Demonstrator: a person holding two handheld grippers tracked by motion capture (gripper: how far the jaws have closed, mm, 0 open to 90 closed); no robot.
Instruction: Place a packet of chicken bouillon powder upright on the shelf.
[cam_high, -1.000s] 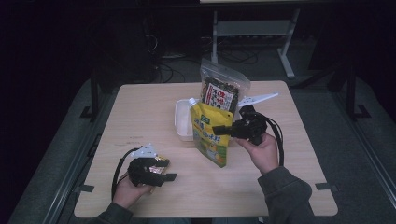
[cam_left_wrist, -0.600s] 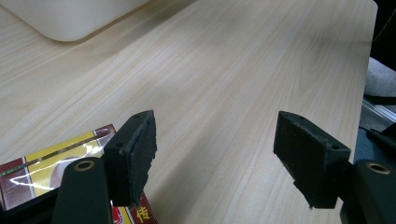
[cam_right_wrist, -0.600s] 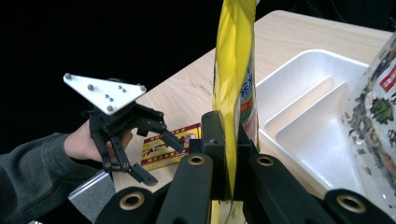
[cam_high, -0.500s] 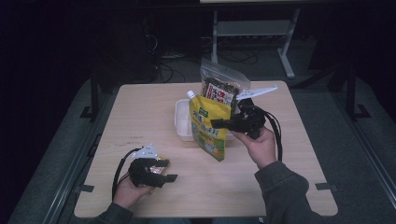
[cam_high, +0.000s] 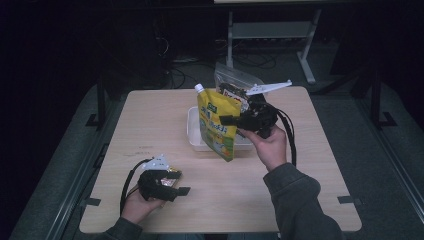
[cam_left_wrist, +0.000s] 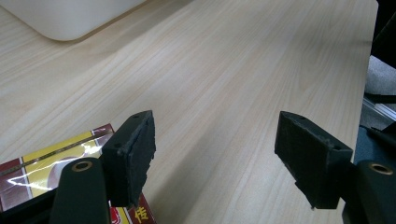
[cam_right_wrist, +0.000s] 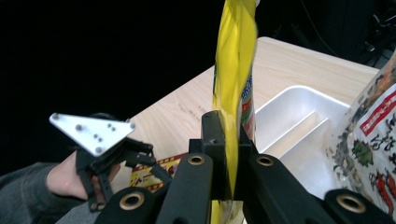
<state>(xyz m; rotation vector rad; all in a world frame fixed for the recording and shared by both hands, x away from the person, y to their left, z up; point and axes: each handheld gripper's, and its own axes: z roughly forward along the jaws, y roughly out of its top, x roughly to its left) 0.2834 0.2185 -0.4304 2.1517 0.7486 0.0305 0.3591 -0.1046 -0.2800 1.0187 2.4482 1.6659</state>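
The yellow, soft plastic spouted pouch (cam_high: 216, 125) with a white screw cap hangs above the white tray, near the middle of the tabletop (cam_high: 150, 120), clear of the wood. The right tool (cam_high: 231, 120) has its jaws clamped tight on the pouch's thin side seam; the right gripper view shows the yellow film (cam_right_wrist: 232, 88) pinched flat between the two black pads and rising straight up from them. A grip on the flat seam rather than the bulging belly probably keeps the pouch from slipping and lets it dangle upright, spout uppermost, ready to be carried off or set down.

The white, shallow plastic tray (cam_high: 192, 131) with a divider lies just beneath and behind the pouch, and against its far side leans a clear plastic bag (cam_high: 231, 85) printed with red and dark leafy patterns, standing tall toward the far edge of the tabletop.

Toward the near left corner, the left tool (cam_high: 181, 186) lies low on the wood, jaws spread wide with nothing between them. Its left jaw sits right beside a flat red-and-yellow foil packet (cam_left_wrist: 44, 165) lying on the tabletop, which looks like the next thing to pick up.

Count: one yellow pouch, one tray, one patterned bag, one foil packet, two tools.
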